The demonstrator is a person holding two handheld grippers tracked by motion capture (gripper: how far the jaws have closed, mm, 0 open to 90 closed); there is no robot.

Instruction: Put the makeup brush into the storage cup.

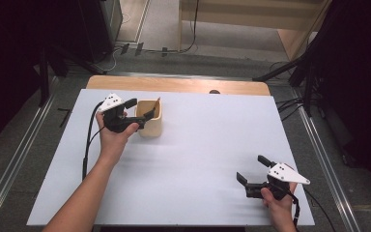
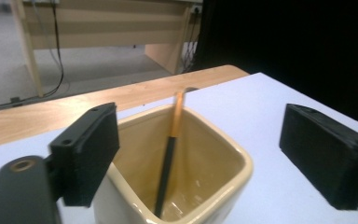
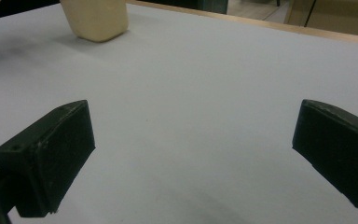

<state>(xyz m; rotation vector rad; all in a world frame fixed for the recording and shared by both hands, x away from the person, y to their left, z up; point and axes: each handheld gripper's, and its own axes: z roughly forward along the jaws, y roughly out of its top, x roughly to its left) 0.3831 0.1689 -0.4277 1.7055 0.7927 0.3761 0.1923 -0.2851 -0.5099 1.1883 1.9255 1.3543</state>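
Pencil (image 2: 170, 158) standing in the cream cup (image 2: 223, 186) is the thing in hand here, a slim stick with a black lower part and an orange-brown upper part, its foot on the cup's floor and its top leaning on the far rim at about 12 o'clock in the left gripper view. Judging by how things lie, the placing looks done: the pencil rests free inside the cup and nothing presses on it. What seems left is only to draw the hand away. Going near to far on the white table (image 1: 198, 145): the right gripper (image 1: 252, 170) sits at the table's 5 o'clock, near the front edge, jaws spread wide over bare surface and holding nothing, well apart from the cup. Farther off, at about 10 o'clock, the left gripper (image 1: 140, 108) hangs at the cup's left side with its jaws wide apart, one at the near left corner of the rim and one off to the right; the pencil stands between them, untouched. Beyond the cup runs the table's wooden back edge (image 1: 174, 84), at 12 o'clock.
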